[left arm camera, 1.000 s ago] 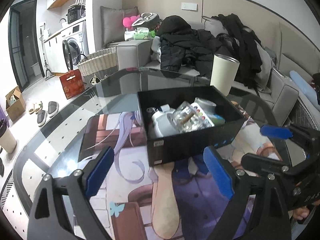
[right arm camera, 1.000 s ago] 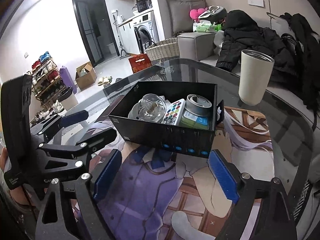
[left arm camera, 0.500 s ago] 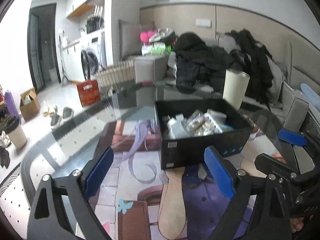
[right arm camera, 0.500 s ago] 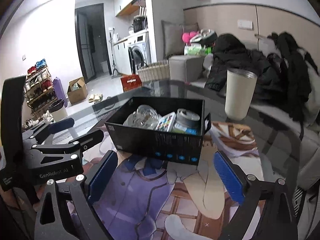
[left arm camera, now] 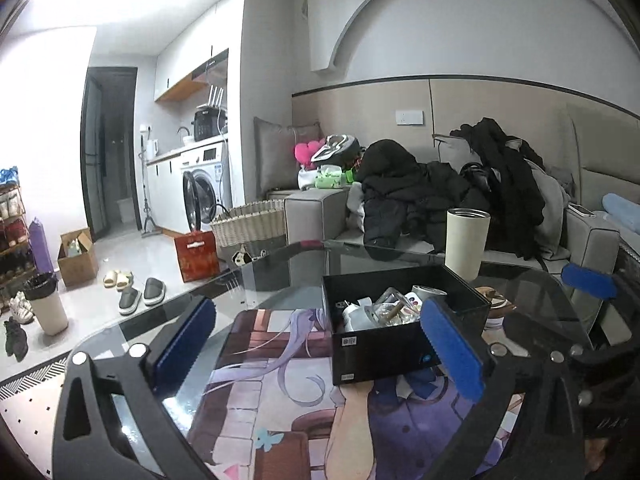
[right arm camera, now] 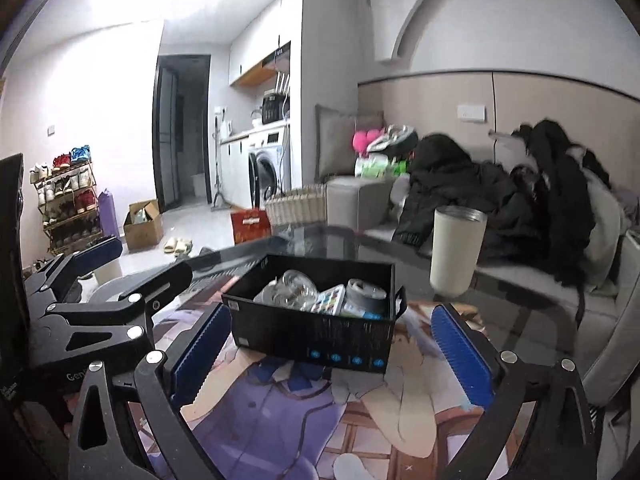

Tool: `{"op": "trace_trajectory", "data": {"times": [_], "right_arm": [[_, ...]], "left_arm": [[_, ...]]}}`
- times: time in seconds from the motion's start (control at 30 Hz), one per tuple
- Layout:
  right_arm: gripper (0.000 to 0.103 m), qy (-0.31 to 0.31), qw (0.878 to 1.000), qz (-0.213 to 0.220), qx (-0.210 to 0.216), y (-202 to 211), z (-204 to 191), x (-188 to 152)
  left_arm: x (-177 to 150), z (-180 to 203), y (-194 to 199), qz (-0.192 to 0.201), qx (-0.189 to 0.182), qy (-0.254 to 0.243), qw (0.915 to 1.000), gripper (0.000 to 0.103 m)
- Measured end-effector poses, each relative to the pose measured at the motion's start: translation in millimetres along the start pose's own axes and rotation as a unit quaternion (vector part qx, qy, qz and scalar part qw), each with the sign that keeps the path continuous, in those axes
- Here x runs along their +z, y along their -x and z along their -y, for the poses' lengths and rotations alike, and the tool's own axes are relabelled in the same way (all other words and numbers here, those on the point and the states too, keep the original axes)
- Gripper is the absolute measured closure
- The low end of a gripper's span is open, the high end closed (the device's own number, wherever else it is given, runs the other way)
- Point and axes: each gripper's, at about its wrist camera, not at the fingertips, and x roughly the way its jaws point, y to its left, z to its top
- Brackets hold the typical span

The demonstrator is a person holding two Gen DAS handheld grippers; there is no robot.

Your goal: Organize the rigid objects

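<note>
A black open box [left arm camera: 380,344] stands on the glass table, on a printed mat [left arm camera: 280,400]. Inside it lie a glass jar [right arm camera: 294,288], a paint palette [right arm camera: 330,299], a roll of tape [right arm camera: 366,289] and a white item [left arm camera: 356,318]. My left gripper [left arm camera: 320,340] sits in front of the box's left corner with its jaws opening and nothing gripped. My right gripper [right arm camera: 330,350] faces the box's long side, jaws opening too, with its pads clear of the walls. The two grippers are side by side, and the left gripper [right arm camera: 132,268] shows beside the right one.
A cream tumbler [left arm camera: 466,240] stands on the glass behind the box. Beyond the table's far edge is a grey sofa [left arm camera: 312,216] piled with dark coats. A wicker basket [left arm camera: 248,224], a red box, slippers and a washing machine are on the floor side, left.
Both views have tilted up, so the box sits lower in each picture and more wall shows. Both pairs of blue pads stand slightly wider apart than before. Nothing was taken hold of.
</note>
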Motion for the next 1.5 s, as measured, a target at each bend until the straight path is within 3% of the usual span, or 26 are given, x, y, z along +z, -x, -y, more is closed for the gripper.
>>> {"op": "trace_trajectory", "data": {"times": [0.17,0.5,0.63,1.5], "right_arm": [[0.001,-0.009,0.999,0.024,-0.022,8.7,5.8,1.1],[0.001,-0.008,0.999,0.033,-0.032,13.2,10.8,-2.1],[0.001,-0.014,0.999,0.034,-0.036,13.0,11.8,-1.0],[0.000,-0.010,1.000,0.023,-0.015,13.1,3.9,-3.5]], "left_arm": [[-6.8,-1.2,11.2,0.004,-0.004,0.003,1.0000,0.000],[-9.2,-5.1,15.5,0.006,0.000,0.014,0.9999,0.000],[-9.7,-2.5,13.4,-0.005,-0.014,0.007,0.9999,0.000],[-9.1,2.5,12.9,-0.006,-0.001,0.004,1.0000,0.000]]}}
